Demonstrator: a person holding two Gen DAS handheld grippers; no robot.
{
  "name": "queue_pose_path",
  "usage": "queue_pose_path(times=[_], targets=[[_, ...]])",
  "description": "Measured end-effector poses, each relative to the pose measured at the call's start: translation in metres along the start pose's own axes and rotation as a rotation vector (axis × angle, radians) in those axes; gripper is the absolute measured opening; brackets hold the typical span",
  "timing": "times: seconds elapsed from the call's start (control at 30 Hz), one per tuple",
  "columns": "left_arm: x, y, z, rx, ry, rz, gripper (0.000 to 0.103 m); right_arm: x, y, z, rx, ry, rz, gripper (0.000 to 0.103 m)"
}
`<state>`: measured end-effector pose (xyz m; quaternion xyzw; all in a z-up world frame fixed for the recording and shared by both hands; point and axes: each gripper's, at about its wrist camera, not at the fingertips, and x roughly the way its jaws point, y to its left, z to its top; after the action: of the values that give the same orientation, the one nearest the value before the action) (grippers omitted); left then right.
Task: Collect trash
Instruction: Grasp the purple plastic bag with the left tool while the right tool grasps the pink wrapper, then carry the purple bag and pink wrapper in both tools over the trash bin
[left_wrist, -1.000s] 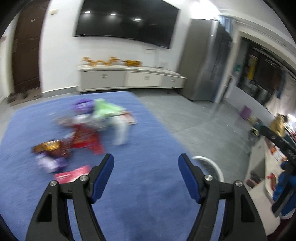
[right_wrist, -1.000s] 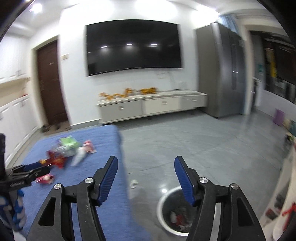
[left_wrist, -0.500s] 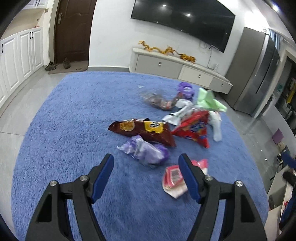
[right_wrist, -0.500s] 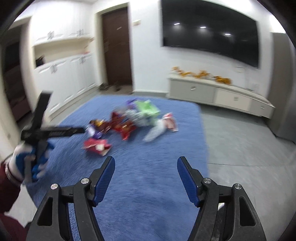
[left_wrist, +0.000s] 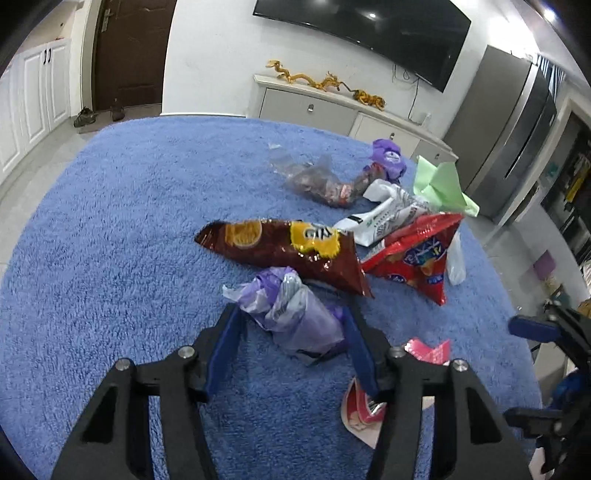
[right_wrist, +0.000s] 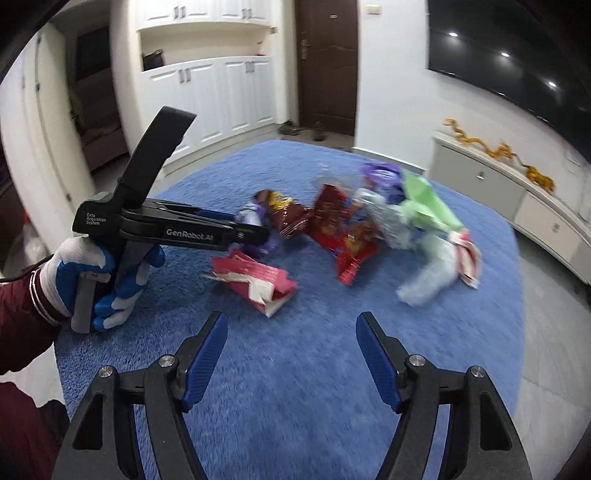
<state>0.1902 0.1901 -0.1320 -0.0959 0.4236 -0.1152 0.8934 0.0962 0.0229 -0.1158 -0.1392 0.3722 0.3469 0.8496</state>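
A: Where are we in collecting the trash?

B: We're picking up the first piece. Our left gripper (left_wrist: 291, 321) is closing around the purple bag (left_wrist: 295, 314), which lies between its jaws on the rug (left_wrist: 110, 229), nearer our edge than the heap. We can't yet say the pads press it.

A: And the right gripper (right_wrist: 291, 332)?

B: Released, nothing between its jaws, hanging over bare rug just short of the pink wrapper (right_wrist: 255, 277).

A: The rest?

B: The brown chip bag (left_wrist: 280, 251), red bag (left_wrist: 417, 258) and green paper (left_wrist: 443, 181) lie heaped toward the rug's far right corner.

A: Next move?

B: We'd say: finish the squeeze on the crumpled film, lift it clear, and bring the right down on the pink wrapper.
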Motion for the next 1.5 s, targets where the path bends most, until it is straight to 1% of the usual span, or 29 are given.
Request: queue_pose_path(times=[0.03,0.07,0.17,0.33,0.53,0.57,0.6,0.67,0.7,0.8,0.97,1.1,1.17,1.3,1.5], targets=[[0.000,0.002,0.000,-0.009,-0.003,-0.010,0.047,0.005,0.001,0.003,-0.009,0.001,0.017,0.070],[0.000,0.003,-0.001,-0.018,-0.007,-0.019,0.038,0.011,0.002,0.006,-0.019,0.002,0.034,0.070],[-0.002,0.009,-0.003,-0.046,-0.013,-0.054,0.038,0.027,0.007,0.016,-0.058,0.011,0.074,0.071],[-0.007,0.012,-0.005,-0.055,-0.019,-0.076,0.037,0.055,0.016,0.025,-0.129,0.040,0.115,0.071],[-0.010,0.016,-0.006,-0.076,-0.028,-0.108,0.037,0.081,0.014,0.028,-0.139,0.088,0.153,0.070],[-0.012,0.017,-0.007,-0.077,-0.029,-0.110,0.037,0.085,0.015,0.027,-0.144,0.098,0.152,0.061],[-0.013,0.018,-0.007,-0.078,-0.030,-0.113,0.037,0.089,0.017,0.026,-0.151,0.111,0.148,0.048],[-0.015,0.018,-0.007,-0.075,-0.034,-0.114,0.037,0.093,0.021,0.023,-0.158,0.123,0.138,0.042],[-0.017,0.017,-0.008,-0.072,-0.038,-0.113,0.037,0.093,0.022,0.022,-0.158,0.117,0.133,0.036],[-0.018,0.017,-0.008,-0.069,-0.045,-0.112,0.037,0.086,0.025,0.019,-0.134,0.106,0.131,0.029],[-0.024,0.014,-0.009,-0.061,-0.057,-0.104,0.036,0.065,0.030,0.003,-0.092,0.098,0.099,0.029],[-0.038,0.011,-0.017,-0.078,-0.071,-0.154,0.036,0.043,0.038,-0.008,-0.029,0.073,0.079,0.029],[-0.047,0.008,-0.026,-0.082,-0.076,-0.180,0.036,0.025,0.036,-0.016,0.013,0.054,0.064,0.029],[-0.067,0.001,-0.038,-0.063,-0.086,-0.190,0.036,-0.004,0.028,-0.023,0.115,0.001,0.038,0.029],[-0.096,-0.010,-0.050,-0.030,-0.105,-0.206,0.036,-0.044,0.014,-0.044,0.252,-0.068,-0.039,0.029]])
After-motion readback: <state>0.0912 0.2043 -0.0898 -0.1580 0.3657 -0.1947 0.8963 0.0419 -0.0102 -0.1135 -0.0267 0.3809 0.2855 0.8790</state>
